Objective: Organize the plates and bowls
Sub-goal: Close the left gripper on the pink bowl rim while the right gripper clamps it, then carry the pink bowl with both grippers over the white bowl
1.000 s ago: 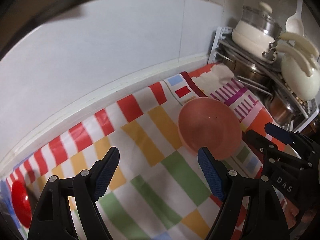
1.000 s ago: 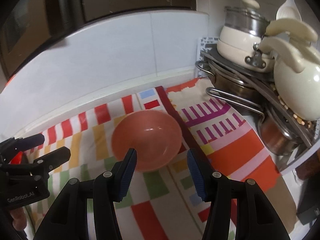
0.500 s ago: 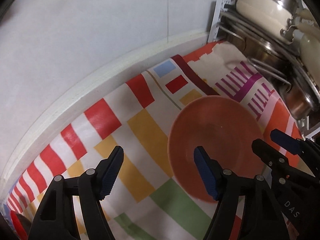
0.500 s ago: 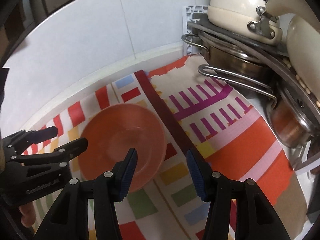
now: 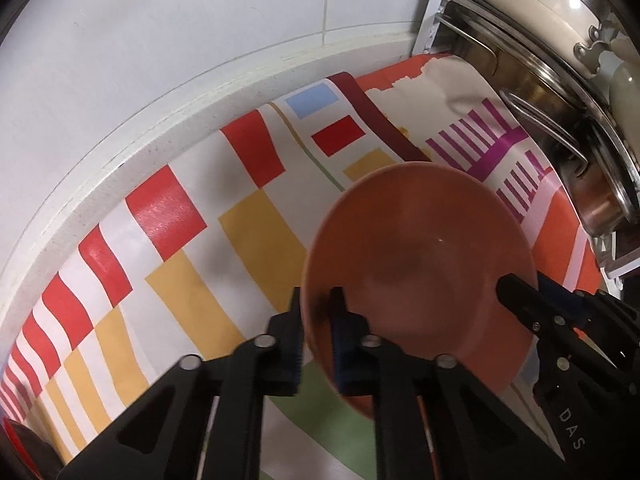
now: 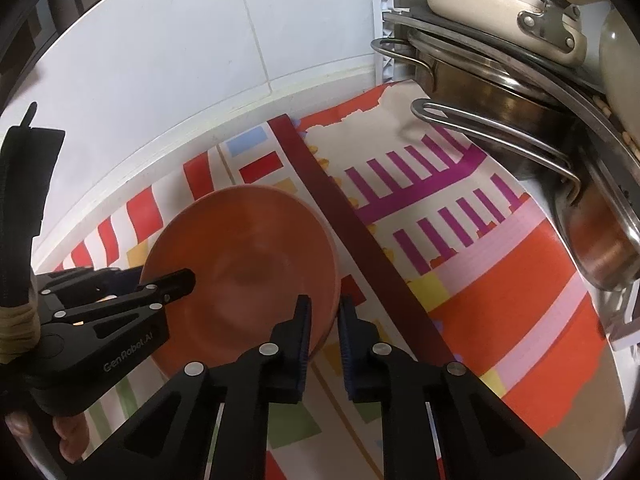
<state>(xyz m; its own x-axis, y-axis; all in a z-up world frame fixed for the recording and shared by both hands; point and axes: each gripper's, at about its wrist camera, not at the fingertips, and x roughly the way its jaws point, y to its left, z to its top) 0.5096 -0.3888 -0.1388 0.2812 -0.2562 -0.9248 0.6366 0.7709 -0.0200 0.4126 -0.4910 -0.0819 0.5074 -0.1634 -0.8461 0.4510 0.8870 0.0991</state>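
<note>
Here, bowl (image 5: 420, 248): orange, on the striped cloth (image 5: 168, 216) covering the table.
Left tool (image 5: 316, 320): clamped on the bowl's near-left rim.
Right tool (image 6: 324, 320): clamped on the opposite rim.
Pots (image 6: 480, 80): stacked at right.

- Left gripper (image 5: 314, 336): black arms, silver rivets, ribbed blue pads inside the jaws, "GenRobot.AI" lettering behind them.
- Right gripper (image 6: 324, 328): the same build, "DAS" lettering.
</note>
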